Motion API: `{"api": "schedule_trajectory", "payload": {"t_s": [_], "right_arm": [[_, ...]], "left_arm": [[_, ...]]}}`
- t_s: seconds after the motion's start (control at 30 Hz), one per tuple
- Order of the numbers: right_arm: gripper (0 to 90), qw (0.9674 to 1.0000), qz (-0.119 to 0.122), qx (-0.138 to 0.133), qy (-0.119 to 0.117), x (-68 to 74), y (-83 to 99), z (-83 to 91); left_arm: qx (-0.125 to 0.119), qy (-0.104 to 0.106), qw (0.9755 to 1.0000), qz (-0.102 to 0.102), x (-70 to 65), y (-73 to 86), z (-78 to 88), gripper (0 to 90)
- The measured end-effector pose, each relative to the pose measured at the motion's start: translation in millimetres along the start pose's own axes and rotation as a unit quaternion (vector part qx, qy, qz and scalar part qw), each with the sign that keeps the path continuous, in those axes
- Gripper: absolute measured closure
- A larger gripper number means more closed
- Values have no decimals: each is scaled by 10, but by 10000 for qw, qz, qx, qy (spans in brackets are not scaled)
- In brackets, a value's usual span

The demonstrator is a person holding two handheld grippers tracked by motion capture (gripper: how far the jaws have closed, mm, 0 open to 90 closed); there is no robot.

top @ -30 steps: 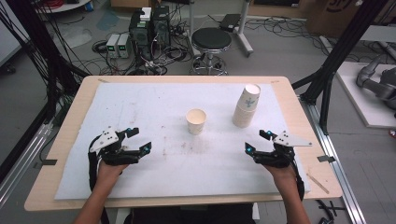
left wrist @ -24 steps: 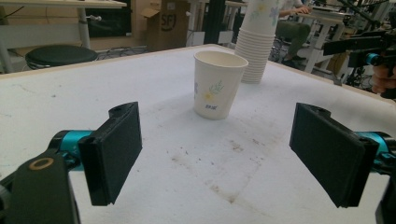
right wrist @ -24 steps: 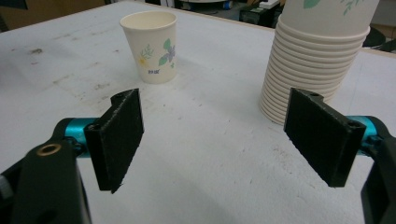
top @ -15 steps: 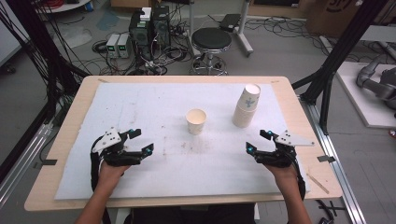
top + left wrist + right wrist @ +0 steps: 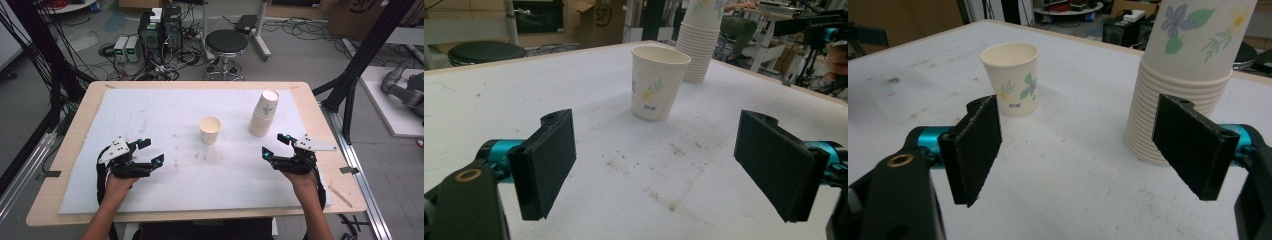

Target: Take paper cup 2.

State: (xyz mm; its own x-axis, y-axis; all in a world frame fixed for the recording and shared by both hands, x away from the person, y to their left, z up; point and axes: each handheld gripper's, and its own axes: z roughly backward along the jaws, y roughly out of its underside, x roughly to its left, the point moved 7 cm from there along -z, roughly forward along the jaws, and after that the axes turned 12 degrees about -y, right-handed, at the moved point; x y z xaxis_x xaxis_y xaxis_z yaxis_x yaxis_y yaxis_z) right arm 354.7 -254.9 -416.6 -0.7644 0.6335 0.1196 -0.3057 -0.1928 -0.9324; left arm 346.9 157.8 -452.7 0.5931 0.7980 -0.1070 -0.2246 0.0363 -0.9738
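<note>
Room: a cluttered lab floor behind the table (image 5: pixel 70 125), with cables, a black stool (image 5: pixel 226 42) and grey equipment boxes; everything below is placed against the single cup.
Surface: a wooden tabletop covered by a white sheet (image 5: pixel 150 115), stained a little in the middle.
Stack of cups (image 5: pixel 263 114): just to the right of the single cup and apart from it, upright, long axis vertical, top mouth open upward; it leans slightly.
Single cup (image 5: pixel 210 129): near the middle of the sheet, standing upright on its narrow base, mouth up, axis vertical, flower print on its side.
Handling, my guess: thin paper, very light and easily crushed or tipped; the stack is stiffer at its ribbed rims. I would take the single cup across its mid wall with a gentle squeeze, and a stacked cup near its top.
Left gripper (image 5: pixel 149 152): near front-left of the single cup, well apart from it, jaws spread wide with nothing between them.
Right gripper (image 5: pixel 276 145): front-right of the single cup, nearer the stack, jaws likewise spread and empty, the stack's base showing beyond one pad in the right gripper view.
</note>
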Motion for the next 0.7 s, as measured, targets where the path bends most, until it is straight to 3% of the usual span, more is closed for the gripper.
{"api": "schedule_trajectory", "payload": {"t_s": [0.43, 0.7], "right_arm": [[203, 9999, 53, 111, 116, -189, -416, -68], [203, 9985, -108, 308, 444, -435, -647, -144]], "left_arm": [[18, -11, 10000, 5, 8, 5, -5, 170], [37, 9, 10000, -8, -5, 12, -10, 170]]}}
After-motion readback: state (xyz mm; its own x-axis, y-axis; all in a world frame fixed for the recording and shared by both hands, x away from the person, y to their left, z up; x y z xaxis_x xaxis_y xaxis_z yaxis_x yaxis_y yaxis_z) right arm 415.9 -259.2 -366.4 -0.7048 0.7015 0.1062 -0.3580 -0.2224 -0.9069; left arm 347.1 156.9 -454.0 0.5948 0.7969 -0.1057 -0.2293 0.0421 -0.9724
